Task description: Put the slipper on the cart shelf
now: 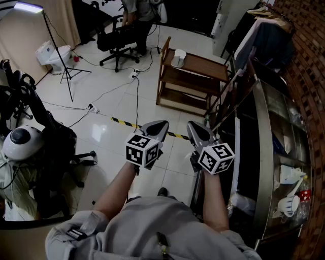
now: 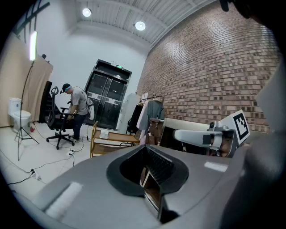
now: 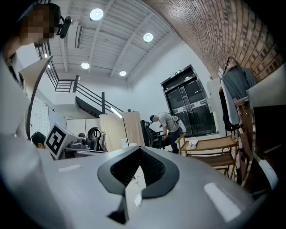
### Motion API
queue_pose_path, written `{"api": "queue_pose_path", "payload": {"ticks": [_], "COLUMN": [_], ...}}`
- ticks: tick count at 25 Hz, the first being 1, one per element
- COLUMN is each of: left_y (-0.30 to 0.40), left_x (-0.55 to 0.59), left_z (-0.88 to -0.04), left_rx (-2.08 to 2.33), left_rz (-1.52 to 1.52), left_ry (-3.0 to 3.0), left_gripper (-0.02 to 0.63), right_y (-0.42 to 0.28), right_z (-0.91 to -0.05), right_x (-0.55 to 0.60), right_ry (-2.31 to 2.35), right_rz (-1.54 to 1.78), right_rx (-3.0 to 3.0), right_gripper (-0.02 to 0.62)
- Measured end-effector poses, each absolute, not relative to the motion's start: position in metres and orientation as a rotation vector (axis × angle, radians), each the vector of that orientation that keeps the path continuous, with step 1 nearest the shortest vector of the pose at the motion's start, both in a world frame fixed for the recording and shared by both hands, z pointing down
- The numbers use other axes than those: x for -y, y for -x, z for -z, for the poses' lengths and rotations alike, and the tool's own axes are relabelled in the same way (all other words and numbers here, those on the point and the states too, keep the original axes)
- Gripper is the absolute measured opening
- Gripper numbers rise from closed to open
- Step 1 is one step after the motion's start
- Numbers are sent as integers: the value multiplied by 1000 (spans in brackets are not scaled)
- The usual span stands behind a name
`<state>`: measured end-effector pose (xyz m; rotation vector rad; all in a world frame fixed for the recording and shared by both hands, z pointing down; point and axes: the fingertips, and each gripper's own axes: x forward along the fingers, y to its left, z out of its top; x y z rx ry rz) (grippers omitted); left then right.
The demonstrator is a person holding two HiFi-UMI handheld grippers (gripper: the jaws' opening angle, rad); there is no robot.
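Observation:
A white slipper (image 1: 179, 57) lies on the top shelf of the wooden cart (image 1: 195, 81) across the floor, well ahead of both grippers. The same slipper (image 2: 104, 133) (image 3: 192, 144) shows small and distant in both gripper views, on the cart (image 2: 111, 139) (image 3: 214, 147). My left gripper (image 1: 158, 123) (image 2: 145, 150) is shut with nothing between its fingers. Level with it, my right gripper (image 1: 193, 125) (image 3: 139, 151) is also shut and empty. Both are held at waist height, pointing toward the cart.
A person (image 1: 136, 10) bends over a black office chair (image 1: 118, 40) behind the cart. Cables and a yellow-black tape strip (image 1: 127, 123) cross the tiled floor. A light stand (image 1: 56, 45) and dark equipment (image 1: 30, 137) stand at left. A metal counter (image 1: 274, 152) and clothes rack (image 1: 264, 30) line the brick wall.

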<state>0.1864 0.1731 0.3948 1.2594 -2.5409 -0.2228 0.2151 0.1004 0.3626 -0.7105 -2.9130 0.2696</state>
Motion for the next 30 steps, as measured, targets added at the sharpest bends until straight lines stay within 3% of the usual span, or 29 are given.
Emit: {"api": "queue_pose_path", "payload": {"ticks": [13, 30], "left_y": [-96, 117], "left_x": [-142, -139], "left_z": [-404, -438], "left_rx": [2540, 2436], "left_rz": [206, 206], "left_ry": [-1198, -1326], "left_gripper": [8, 8], "right_y": [-137, 68], "right_z": [-389, -414], "right_x": [-51, -61], "right_ry": [679, 503], "right_rz": [-362, -347], "right_rx": [2877, 2880], "right_gripper": [0, 0]}}
